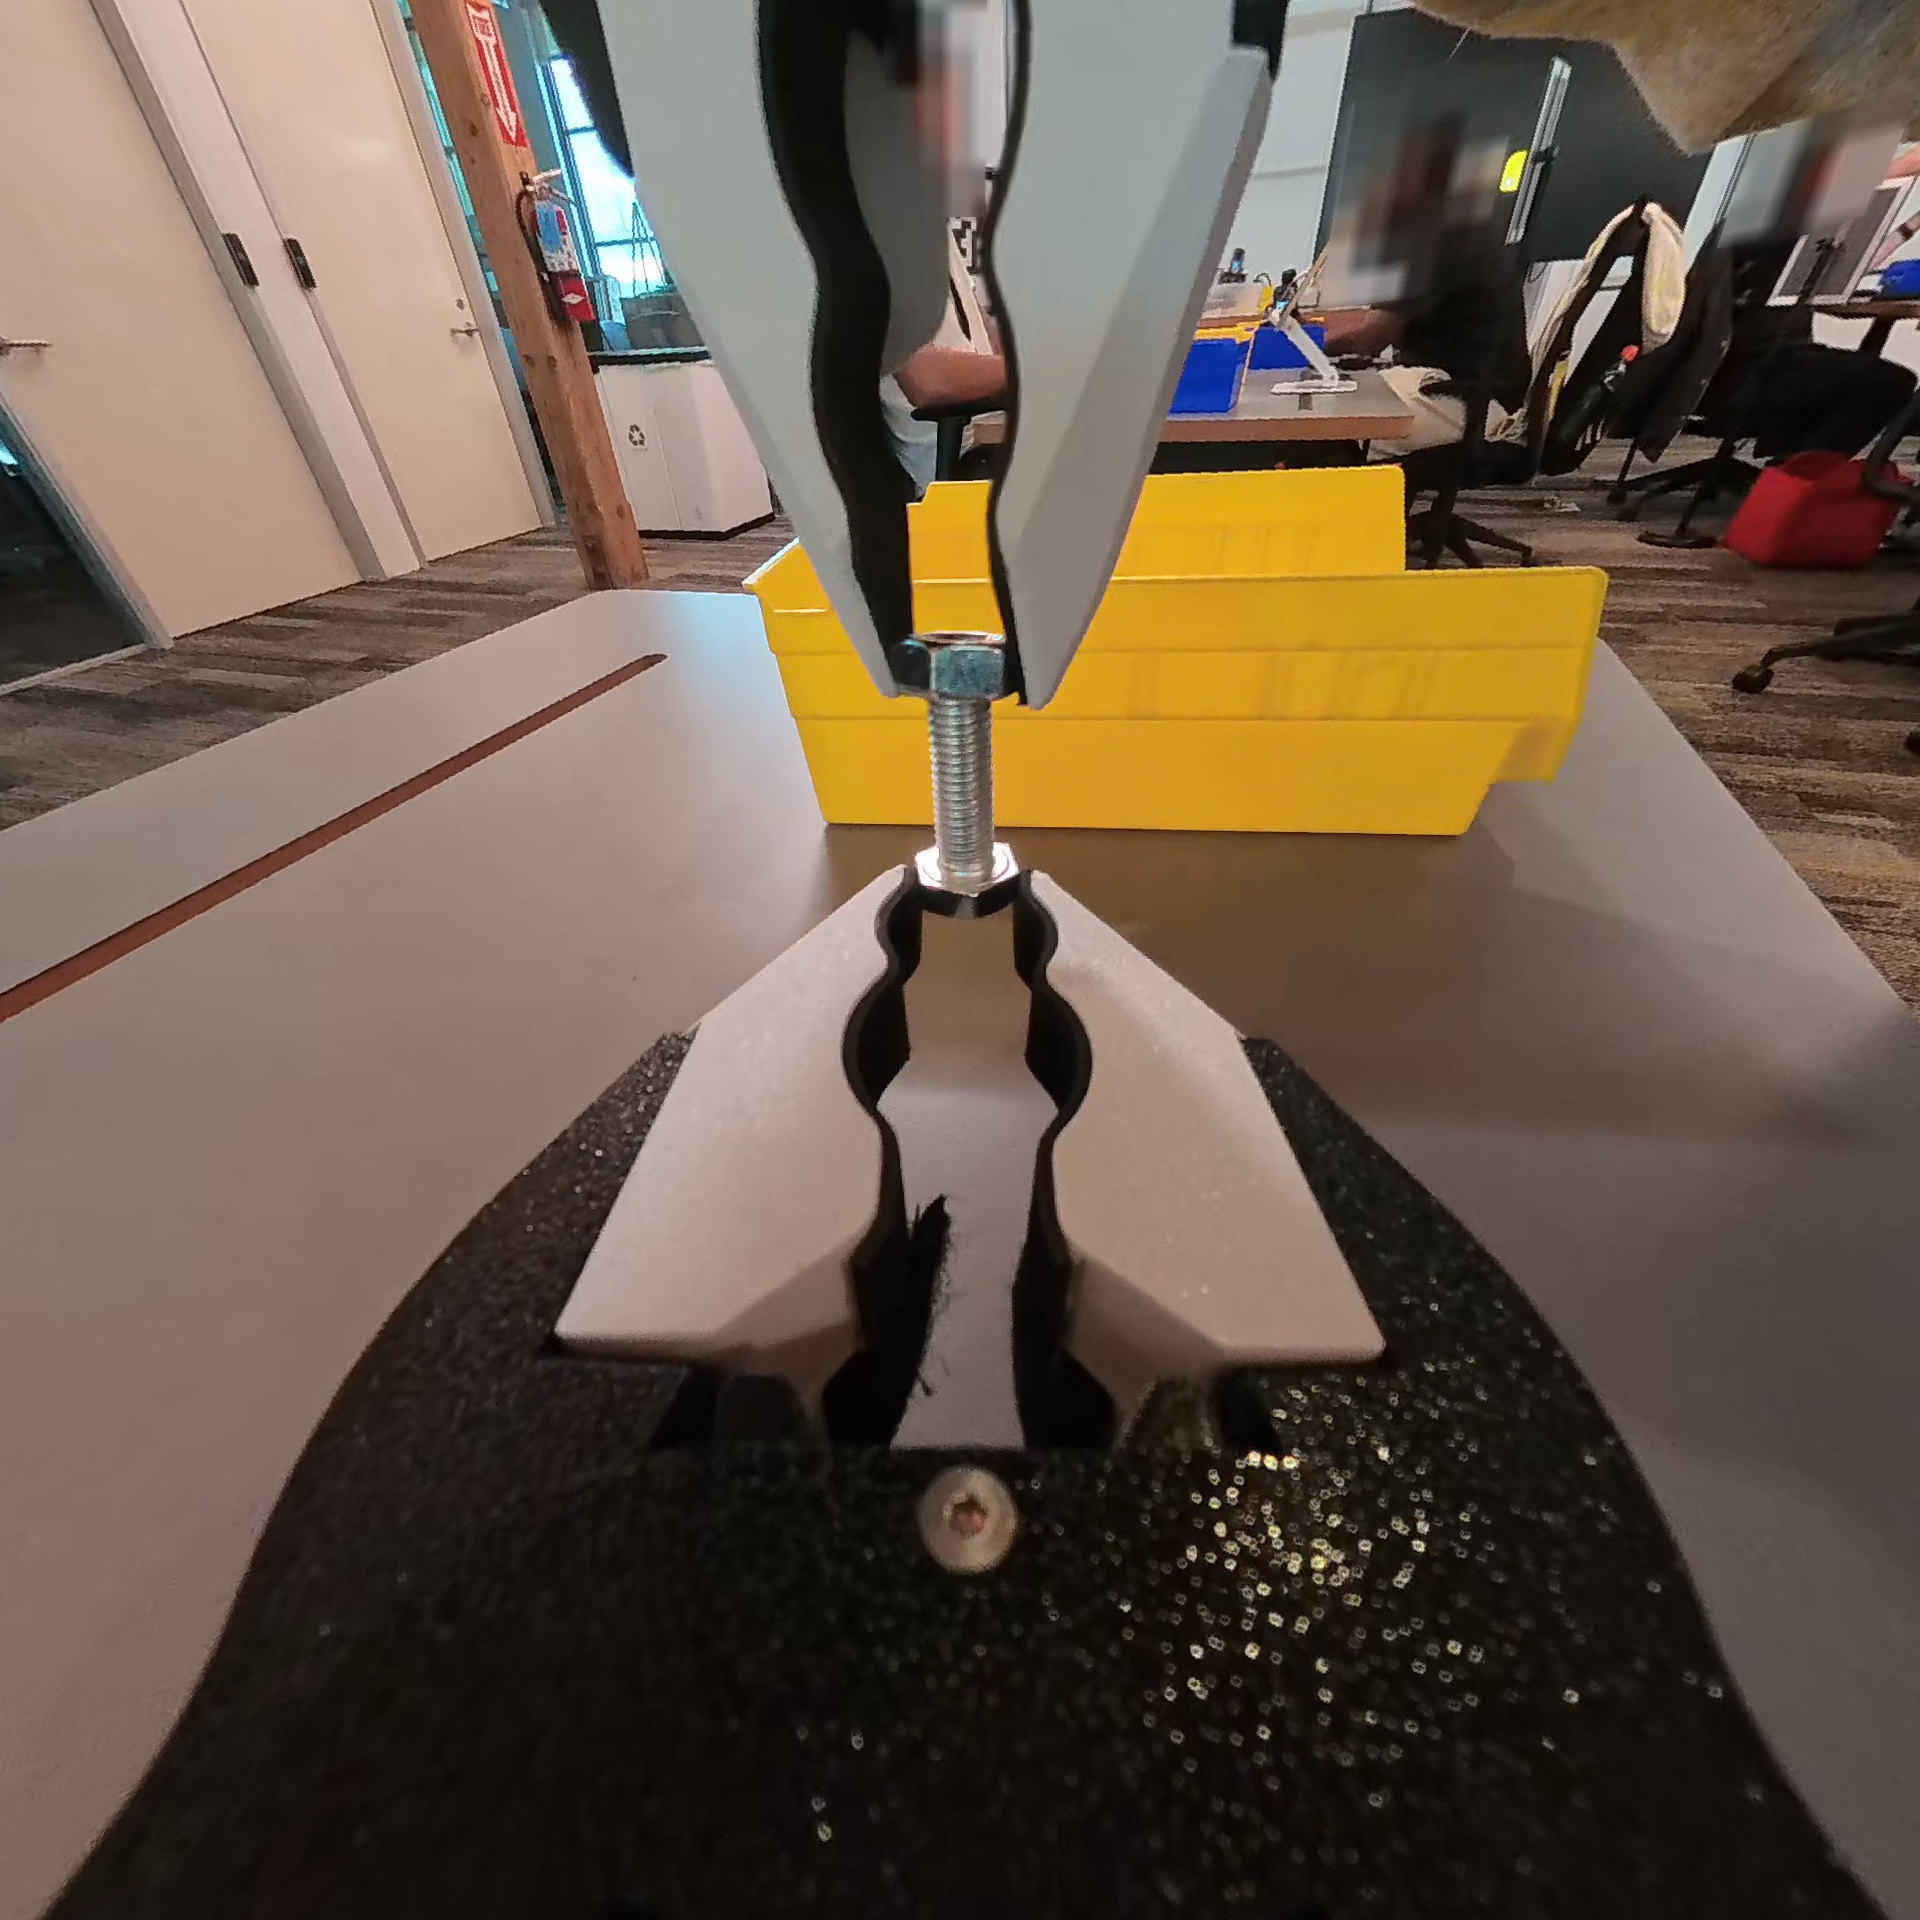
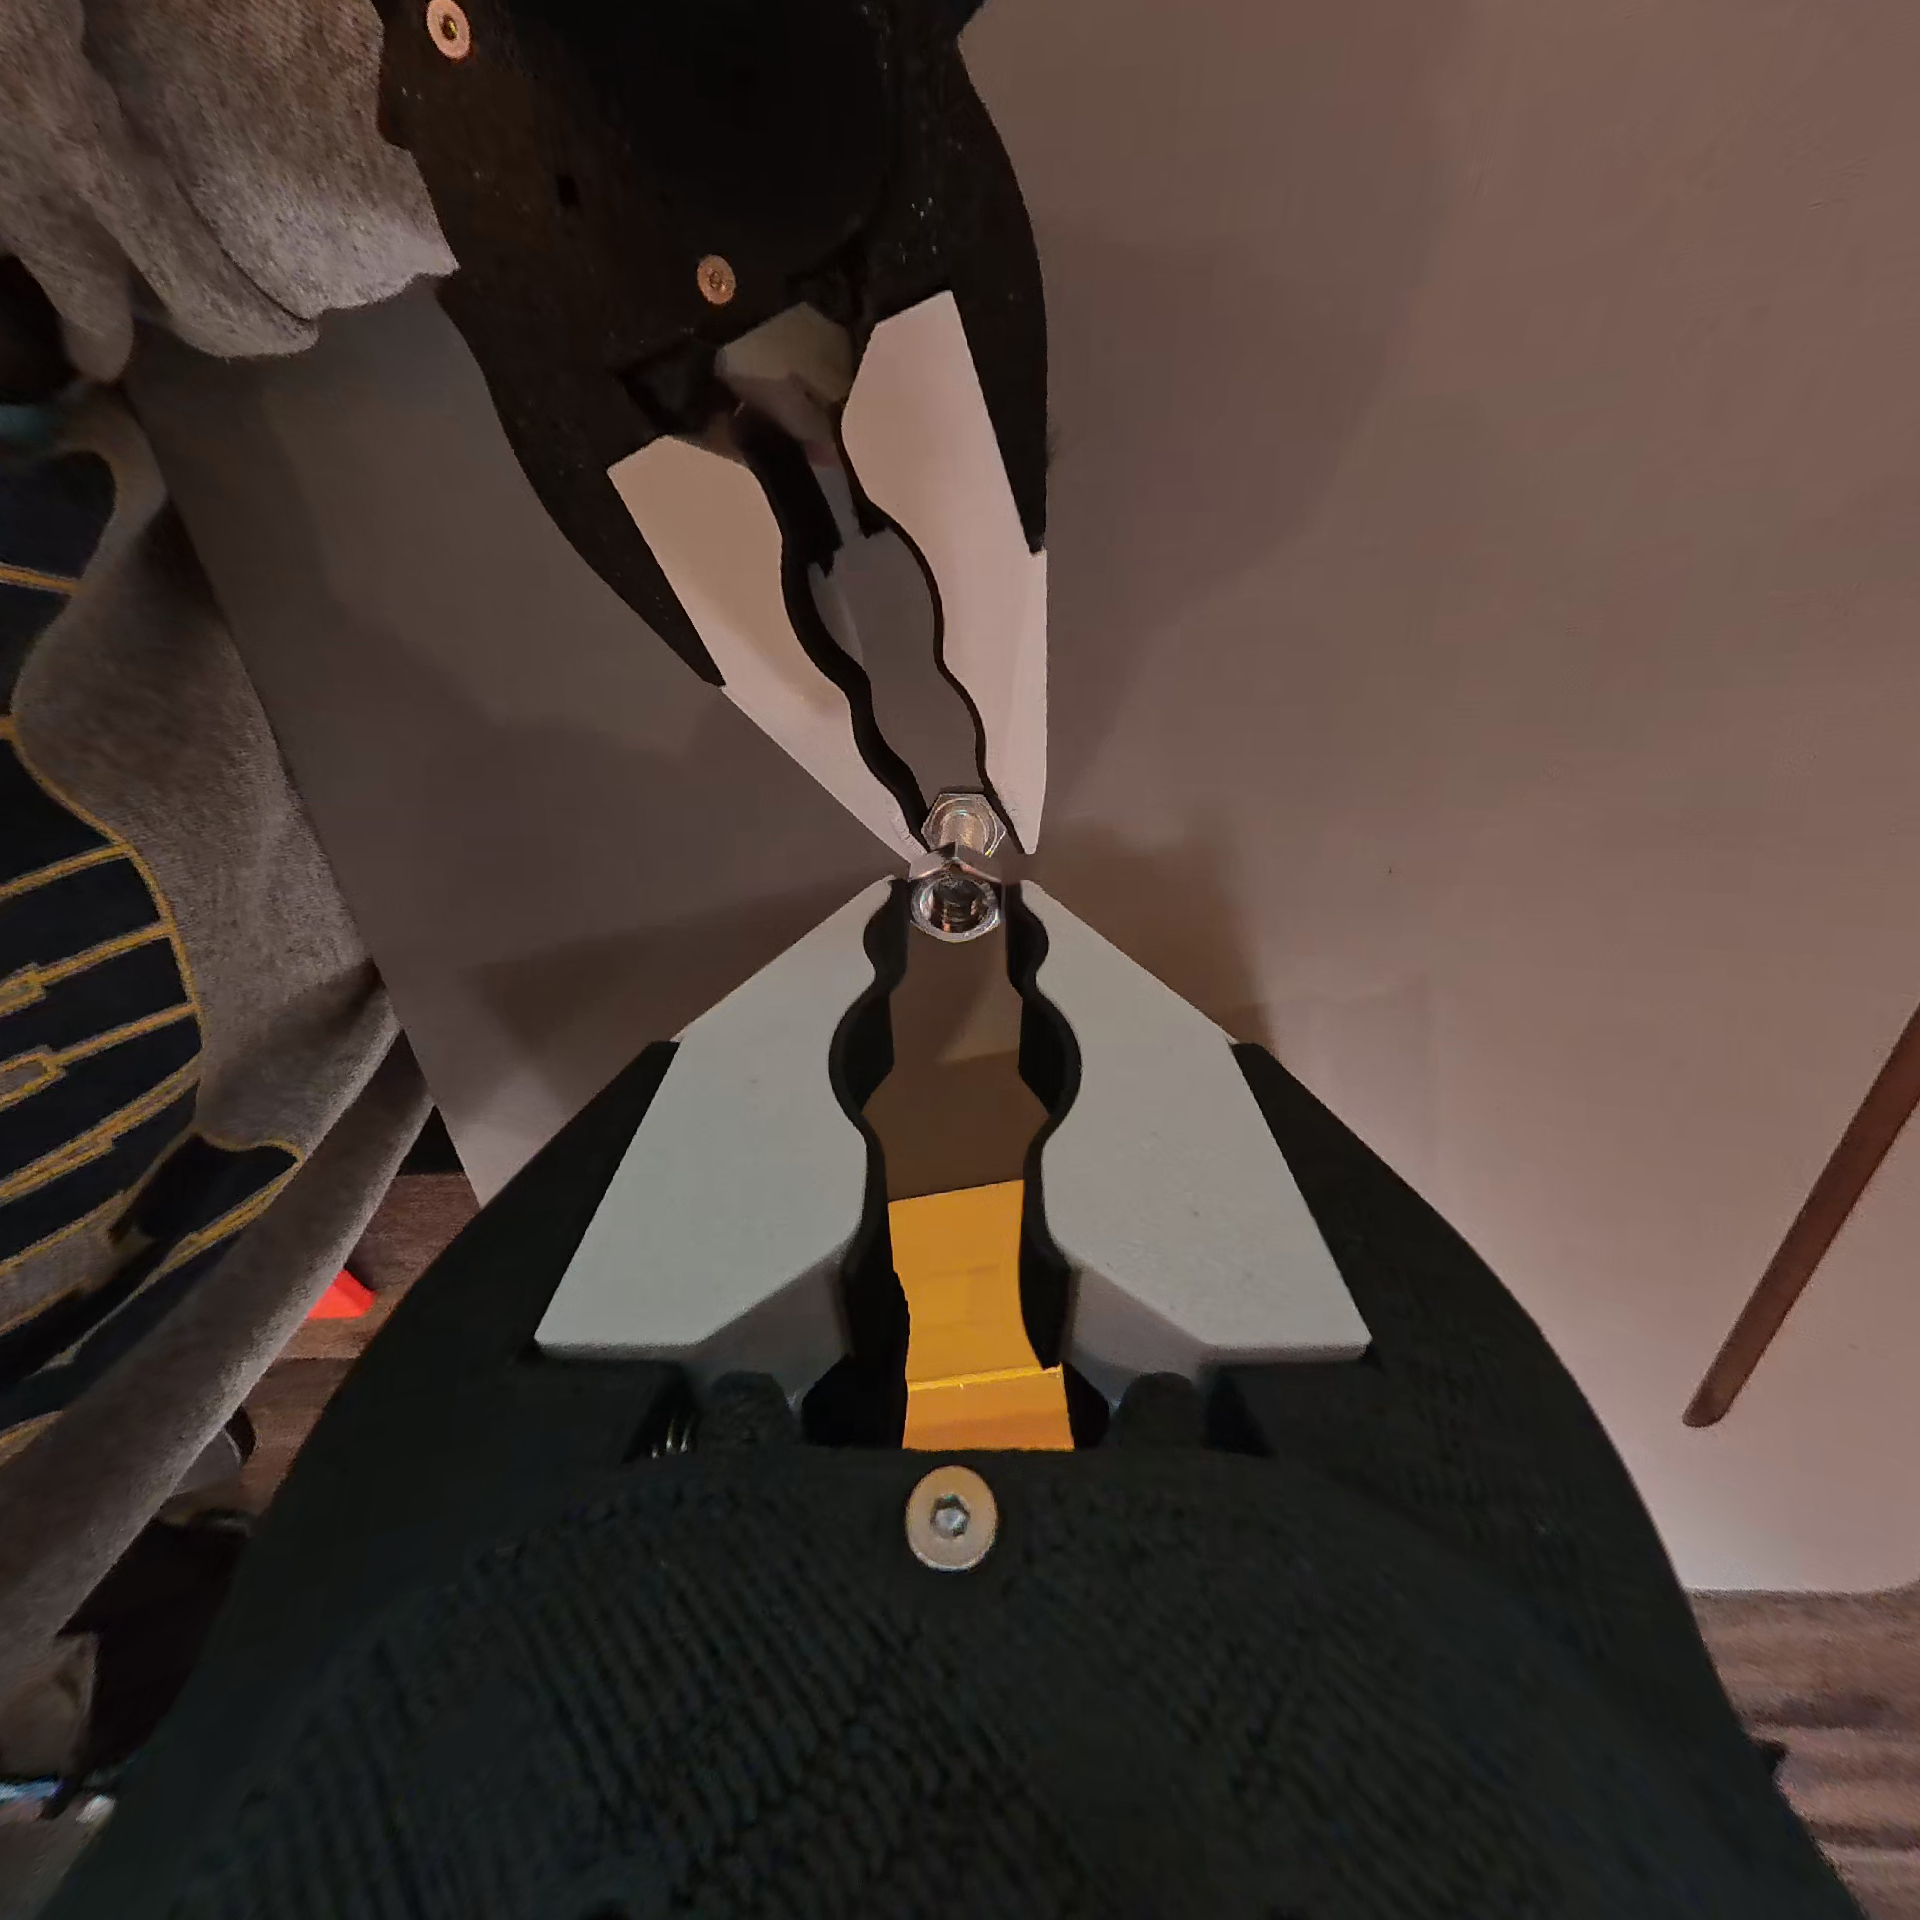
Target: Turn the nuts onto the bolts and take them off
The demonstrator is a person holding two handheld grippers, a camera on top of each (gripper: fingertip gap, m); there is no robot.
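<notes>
Before the yellow bin (image 1: 1195, 717), the bolt (image 1: 961, 784) is held upright by its head in the right gripper (image 1: 951, 681), fingers clamped; the nut (image 1: 966, 881) is pinched by the left gripper (image 1: 966, 899). Threads should be kept aligned, torque light.

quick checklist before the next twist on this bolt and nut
1. Left hand-held gripper shut on the lower hex end of the silver threaded steel bolt: ok.
2. Right hand-held gripper shut on the silver hex nut at the bolt's top end: ok.
3. Bolt upright and in line between the two grippers: ok.
4. Nut started straight on the thread, not crossed: cannot tell, as the fingertips hide the joint.
5. Yellow plastic bin stands behind the bolt and apart from it, leaving room to turn: ok.
</notes>
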